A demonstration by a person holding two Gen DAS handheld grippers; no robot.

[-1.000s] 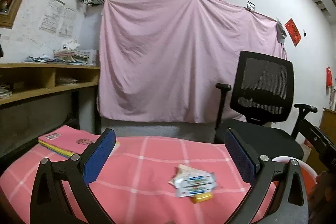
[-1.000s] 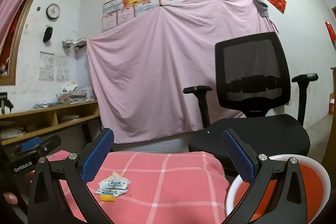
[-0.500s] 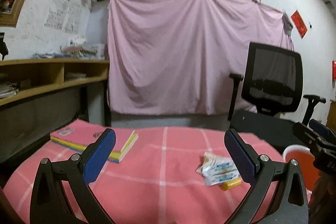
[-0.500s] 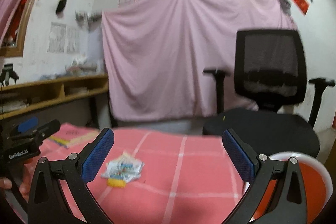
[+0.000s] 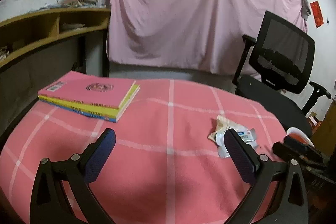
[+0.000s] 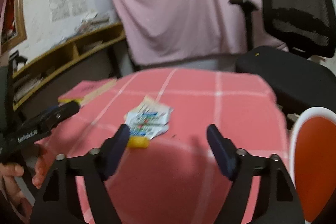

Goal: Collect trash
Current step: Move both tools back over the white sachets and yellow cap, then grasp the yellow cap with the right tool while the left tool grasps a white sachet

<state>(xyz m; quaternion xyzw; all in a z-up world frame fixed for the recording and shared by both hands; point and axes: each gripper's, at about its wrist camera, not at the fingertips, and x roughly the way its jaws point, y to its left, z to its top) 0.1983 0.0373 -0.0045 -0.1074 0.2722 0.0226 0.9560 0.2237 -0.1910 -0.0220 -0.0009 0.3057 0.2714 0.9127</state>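
Observation:
A small pile of crumpled white and blue wrappers (image 6: 148, 119) with a yellow piece (image 6: 137, 142) lies on the pink checked tablecloth (image 6: 210, 102). In the left wrist view the wrappers (image 5: 231, 133) sit by my right finger. My right gripper (image 6: 168, 135) is open and hovers just in front of the pile. My left gripper (image 5: 168, 139) is open and empty over the cloth. An orange bin with a white rim (image 6: 310, 152) stands at the table's right edge.
A stack of pink and yellow books (image 5: 90, 98) lies at the table's far left. A black office chair (image 5: 279, 77) stands behind the table at the right. A wooden shelf (image 5: 42, 26) runs along the left wall. A pink sheet hangs behind.
Both grippers have tilted down and moved nearer the table. The right gripper has come close to the wrappers and its fingers have narrowed a little. The left gripper moved left of the pile.

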